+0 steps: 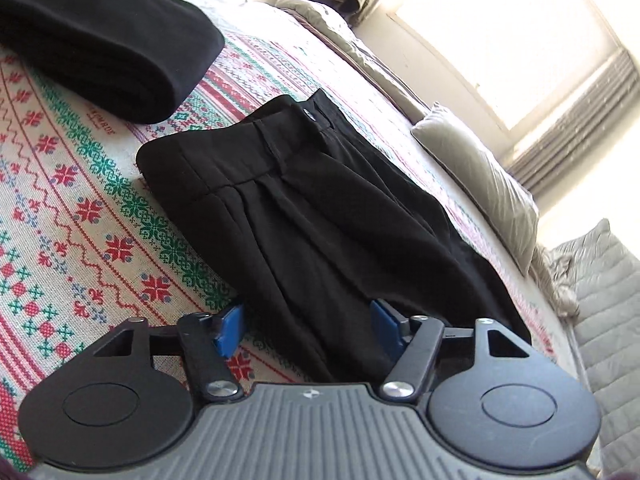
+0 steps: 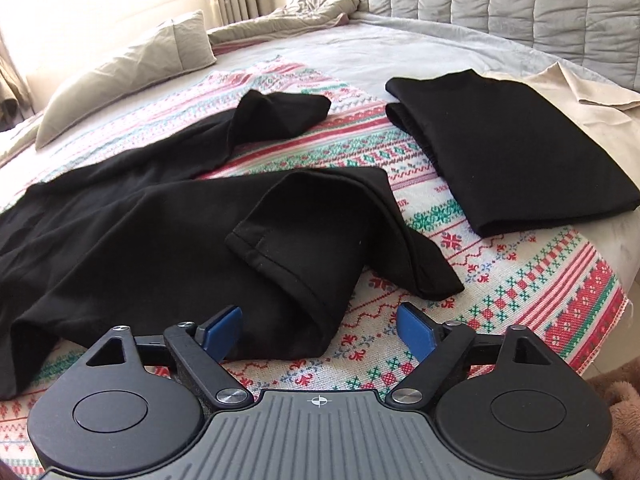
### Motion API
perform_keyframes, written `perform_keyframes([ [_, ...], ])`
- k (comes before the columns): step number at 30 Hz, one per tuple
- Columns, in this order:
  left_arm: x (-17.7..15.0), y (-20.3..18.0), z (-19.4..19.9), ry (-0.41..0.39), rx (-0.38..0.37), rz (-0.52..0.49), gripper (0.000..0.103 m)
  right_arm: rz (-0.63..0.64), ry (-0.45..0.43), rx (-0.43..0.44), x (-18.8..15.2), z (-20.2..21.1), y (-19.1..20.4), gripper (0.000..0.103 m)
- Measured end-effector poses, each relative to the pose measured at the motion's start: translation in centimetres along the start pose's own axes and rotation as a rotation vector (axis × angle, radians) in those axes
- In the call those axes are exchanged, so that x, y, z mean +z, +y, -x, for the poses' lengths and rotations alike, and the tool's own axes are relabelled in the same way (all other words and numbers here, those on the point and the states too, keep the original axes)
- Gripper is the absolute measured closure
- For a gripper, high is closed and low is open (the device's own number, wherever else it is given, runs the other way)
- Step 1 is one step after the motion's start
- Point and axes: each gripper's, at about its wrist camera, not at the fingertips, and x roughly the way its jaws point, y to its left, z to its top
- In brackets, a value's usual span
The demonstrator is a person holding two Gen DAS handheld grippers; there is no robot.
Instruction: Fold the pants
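- Our left gripper (image 1: 306, 326) hovers with fingers spread and empty, straddling the black pleated fabric pants (image 1: 304, 208), whose long axis runs straight away from us to the waistband (image 1: 248, 148).
- Our right gripper (image 2: 322, 330) is also spread and empty; a turned-back hemmed leg cuff (image 2: 280, 248) lies just ahead and slightly left, so this hand is nearer the leg ends.
- The soft matte cloth rests on a red-and-green cross-stitch patterned blanket (image 2: 520, 292) on the bed.
- Farther off sits a folded black garment (image 2: 516, 152), with a grey pillow (image 2: 132, 68) beyond.
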Motion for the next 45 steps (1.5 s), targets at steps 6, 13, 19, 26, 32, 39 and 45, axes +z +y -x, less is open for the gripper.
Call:
perform_keyframes([
  [6,0.0,1.1,-0.8,-0.062,0.021,0.041,0.066,0.054,-0.073,-0.034,-0.1,-0.7,1.9,0.062],
  [13,0.4,0.9,1.3,-0.145,0.068,-0.001,0.081,-0.002,-0.158,-0.124,1.0,0.4,0.7,0.101],
  [19,1.7,-0.1,5.2,-0.182,0.185,-0.121,0.082,-0.128,-0.158,-0.117,1.6,3.3,-3.6,0.101],
  [26,0.4,0.9,6.4,-0.102,0.278,-0.255,0.082,-0.143,-0.079,-0.154,0.1,3.9,-5.5,0.101],
  [32,-0.8,1.2,5.4,-0.018,0.34,-0.335,0.065,-0.138,-0.005,-0.214,-0.6,2.6,-5.8,0.092],
  [39,-1.8,-1.6,8.5,-0.194,0.362,-0.431,0.025,-0.216,-0.122,-0.336,0.3,5.2,-7.6,0.071],
  [45,-3.1,-5.9,8.8,-0.185,0.209,-0.522,0.009,-0.16,-0.196,-0.256,2.2,5.9,-7.0,0.071],
])
